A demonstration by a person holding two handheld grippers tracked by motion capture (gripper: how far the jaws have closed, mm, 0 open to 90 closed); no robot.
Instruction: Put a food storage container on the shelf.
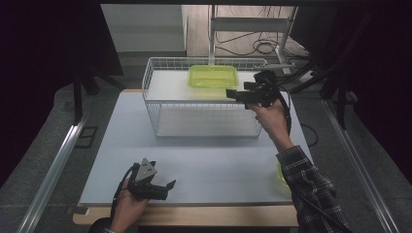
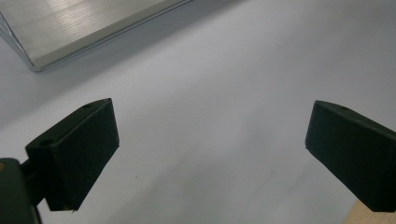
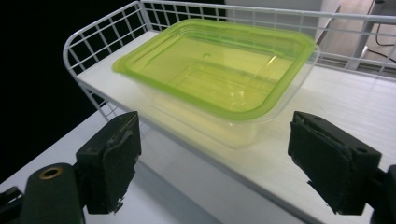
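A clear plastic container with a green lid (image 1: pixel 213 76) (image 3: pixel 215 70) stands on the top shelf of a white wire rack (image 1: pixel 150 77) (image 3: pixel 93 37). My right gripper (image 1: pixel 231 93) (image 3: pixel 212 135) hovers at the container's near right side, pointing at it. Its jaws are open, clear of the container, with nothing between them. My left gripper (image 1: pixel 167 189) (image 2: pixel 210 126) rests low over the grey table (image 1: pixel 204 165) (image 2: pixel 224 70) near its front left. Its jaws stand wide open over bare tabletop.
A second green container (image 1: pixel 281 177) lies at the table's right edge, partly hidden behind the plaid sleeve. The rack has a lower shelf (image 1: pixel 204 124). A pale ribbed slab corner (image 2: pixel 70 28) is at the top left of the left gripper view. Cables lie on the floor behind the rack.
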